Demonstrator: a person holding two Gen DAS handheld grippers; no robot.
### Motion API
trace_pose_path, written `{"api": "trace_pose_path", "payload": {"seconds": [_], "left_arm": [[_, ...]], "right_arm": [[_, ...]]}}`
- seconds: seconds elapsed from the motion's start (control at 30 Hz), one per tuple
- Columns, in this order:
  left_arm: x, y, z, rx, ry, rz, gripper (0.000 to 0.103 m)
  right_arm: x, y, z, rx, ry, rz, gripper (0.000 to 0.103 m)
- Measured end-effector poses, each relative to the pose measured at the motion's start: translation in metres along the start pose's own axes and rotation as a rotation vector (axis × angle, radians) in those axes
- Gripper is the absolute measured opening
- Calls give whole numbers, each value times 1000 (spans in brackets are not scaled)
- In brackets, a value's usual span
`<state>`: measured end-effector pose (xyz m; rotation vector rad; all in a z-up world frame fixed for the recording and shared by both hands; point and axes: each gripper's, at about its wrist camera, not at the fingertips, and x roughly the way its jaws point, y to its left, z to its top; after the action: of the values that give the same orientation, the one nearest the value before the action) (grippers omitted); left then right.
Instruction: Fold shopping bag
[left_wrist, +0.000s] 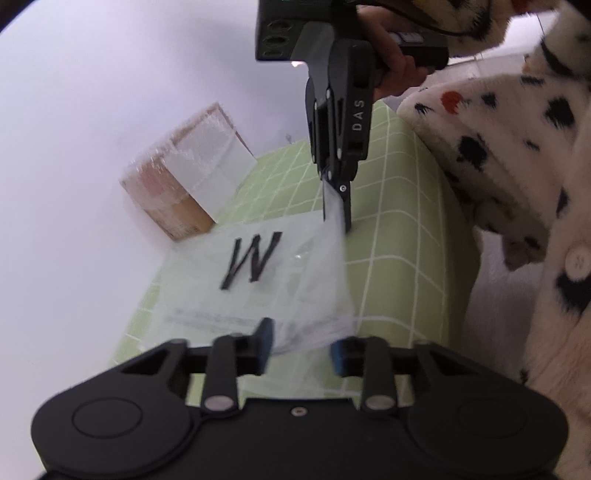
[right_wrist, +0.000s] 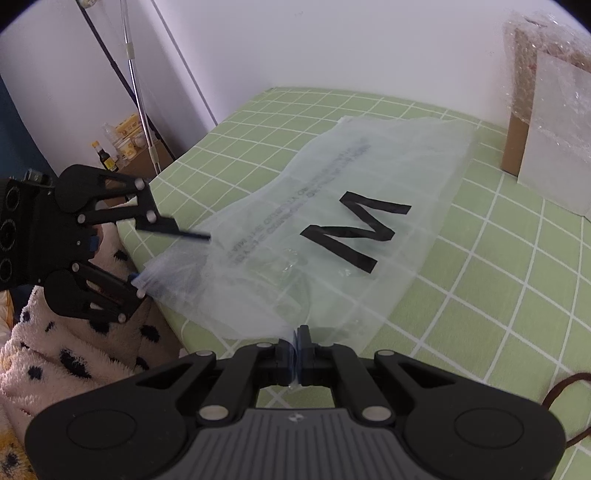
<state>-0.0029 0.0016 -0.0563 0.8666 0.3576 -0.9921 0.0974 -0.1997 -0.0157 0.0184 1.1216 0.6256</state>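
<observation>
A translucent plastic shopping bag (right_wrist: 351, 206) with a black "M" lies flat on the green checked surface (right_wrist: 498, 295). My right gripper (right_wrist: 296, 347) is shut on the bag's near edge, and the left wrist view shows it (left_wrist: 336, 219) pinching a lifted corner of the bag (left_wrist: 258, 291). My left gripper (left_wrist: 303, 347) is at the bag's other near corner, by the surface's edge. Its blue pads stand apart with the bunched film between them, not pressed. From the right wrist view the left gripper (right_wrist: 173, 258) comes in from the left, one finger above the film and one below.
A cardboard box wrapped in bubble wrap (right_wrist: 546, 129) stands against the white wall beyond the bag. A spotted fleece sleeve (left_wrist: 498, 155) is beside the surface's edge. Bottles and small boxes (right_wrist: 122, 144) sit on the floor to the left. A dark cable (right_wrist: 565, 387) lies at the near right.
</observation>
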Motion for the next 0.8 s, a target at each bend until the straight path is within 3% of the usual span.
{"api": "trace_pose_path", "payload": {"seconds": [0.3, 0.47, 0.67, 0.8], "left_arm": [[1, 29, -5, -341, -5, -126, 11], [4, 49, -20, -639, -13, -205, 10], [13, 72, -44, -1073, 35, -277, 10], [20, 83, -50, -1264, 101, -318, 9]], "right_arm": [[-1, -2, -2, 9, 1, 10, 3], [-3, -6, -1, 31, 16, 29, 3], [-5, -9, -2, 87, 45, 82, 4], [-4, -14, -1, 148, 53, 109, 5]]}}
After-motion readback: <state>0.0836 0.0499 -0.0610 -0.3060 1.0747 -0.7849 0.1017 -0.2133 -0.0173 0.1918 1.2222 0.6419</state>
